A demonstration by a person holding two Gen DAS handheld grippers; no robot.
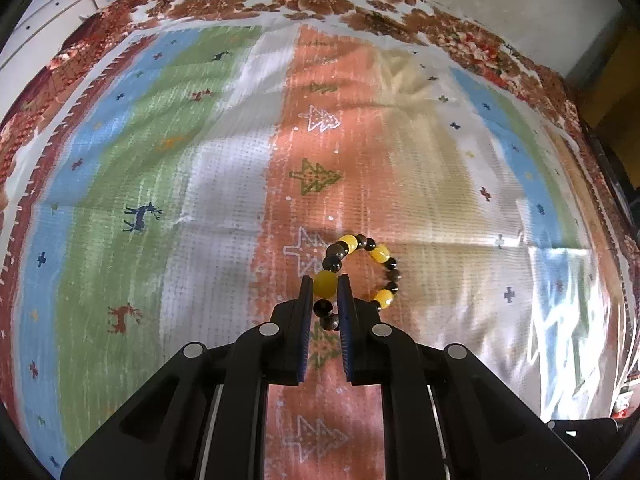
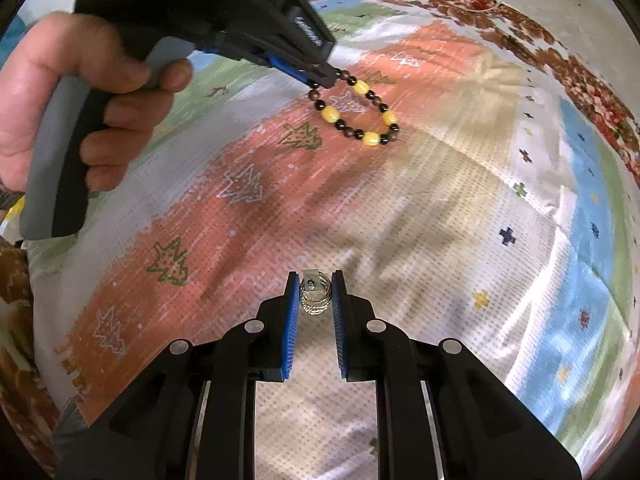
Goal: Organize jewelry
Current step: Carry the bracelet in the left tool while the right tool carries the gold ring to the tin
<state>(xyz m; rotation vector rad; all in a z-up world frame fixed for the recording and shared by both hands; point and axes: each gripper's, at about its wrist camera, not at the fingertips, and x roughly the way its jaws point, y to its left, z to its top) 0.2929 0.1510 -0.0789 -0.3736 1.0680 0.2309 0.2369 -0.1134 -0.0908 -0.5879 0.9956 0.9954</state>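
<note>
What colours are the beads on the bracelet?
Yellow beads alternating with dark brown ones on the beaded bracelet, clearest in the left wrist view.

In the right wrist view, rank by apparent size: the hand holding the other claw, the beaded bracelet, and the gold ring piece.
1. The hand, largest, though it sits nearest the camera.
2. The beaded bracelet.
3. The gold ring piece, smallest, despite being closer than the bracelet.
</note>
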